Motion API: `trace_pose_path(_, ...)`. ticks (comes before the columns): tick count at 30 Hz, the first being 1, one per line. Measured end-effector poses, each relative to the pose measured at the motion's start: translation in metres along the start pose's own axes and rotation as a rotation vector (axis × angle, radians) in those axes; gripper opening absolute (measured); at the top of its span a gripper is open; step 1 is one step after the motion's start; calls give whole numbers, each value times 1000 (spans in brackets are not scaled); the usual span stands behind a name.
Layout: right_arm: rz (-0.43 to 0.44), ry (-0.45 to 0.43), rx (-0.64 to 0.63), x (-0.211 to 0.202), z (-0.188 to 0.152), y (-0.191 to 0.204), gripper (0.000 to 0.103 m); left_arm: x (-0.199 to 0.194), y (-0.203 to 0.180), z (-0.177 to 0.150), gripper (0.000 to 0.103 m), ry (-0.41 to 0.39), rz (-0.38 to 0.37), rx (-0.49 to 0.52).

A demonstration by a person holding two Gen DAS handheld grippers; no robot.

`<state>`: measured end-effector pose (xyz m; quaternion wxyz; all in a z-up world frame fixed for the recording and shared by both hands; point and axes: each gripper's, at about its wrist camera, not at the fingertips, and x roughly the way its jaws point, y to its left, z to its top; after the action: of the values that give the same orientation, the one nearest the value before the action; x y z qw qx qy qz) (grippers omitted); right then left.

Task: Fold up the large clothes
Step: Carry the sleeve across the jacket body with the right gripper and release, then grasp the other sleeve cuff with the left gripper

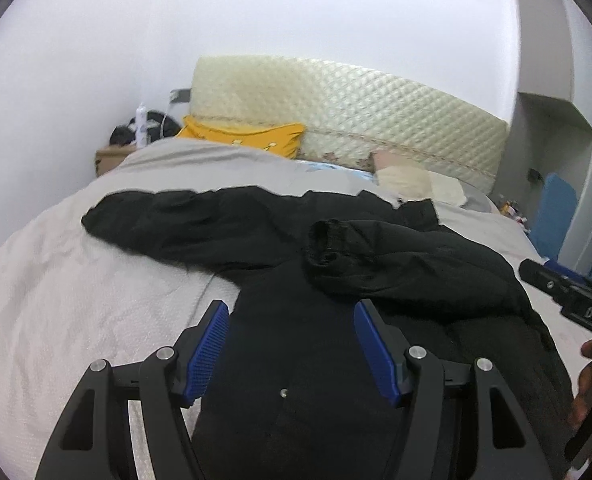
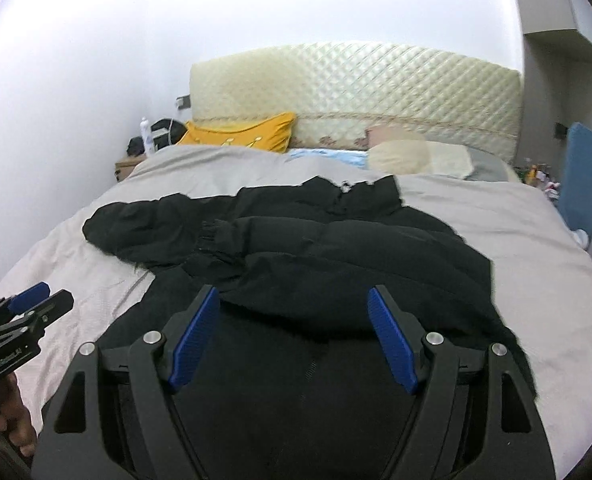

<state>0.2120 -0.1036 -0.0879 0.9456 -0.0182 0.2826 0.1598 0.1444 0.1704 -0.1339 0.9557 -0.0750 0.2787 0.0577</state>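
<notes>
A large black padded jacket [image 1: 279, 236] lies spread on the bed, one sleeve stretched out to the left, the other sleeve [image 1: 336, 248] folded across the body with its cuff open. It also shows in the right wrist view [image 2: 336, 248]. My left gripper [image 1: 291, 312] is open and empty above the jacket's lower left part. My right gripper [image 2: 293, 300] is open and empty above the jacket's lower middle. The right gripper shows at the right edge of the left wrist view [image 1: 536, 276]; the left gripper shows at the left edge of the right wrist view [image 2: 43, 300].
The bed has a light grey cover [image 1: 75, 300], a quilted cream headboard [image 2: 356, 96], a yellow pillow [image 2: 239, 132] and a cream pillow [image 2: 416, 156]. A nightstand with a bottle [image 2: 147, 136] stands at the far left. A blue panel [image 2: 582, 176] stands at the right.
</notes>
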Motion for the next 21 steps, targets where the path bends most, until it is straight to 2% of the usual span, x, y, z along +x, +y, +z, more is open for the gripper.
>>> trace_pose_path(8, -51, -29, 51, -54, -17, -37, 80, -18, -35, -12, 65, -13, -34, 85)
trace_pose_path(12, -88, -57, 72, -85, -26, -52, 80, -22, -47, -18, 65, 3, -58, 94)
trace_pose_path(15, -106, -93, 58, -108, -37, -54, 82, -26, -54, -24, 65, 6, -62, 106)
trace_pose_path(21, -96, -100, 37, -133, -57, -48, 84, -26, -68, -31, 65, 21, -79, 139)
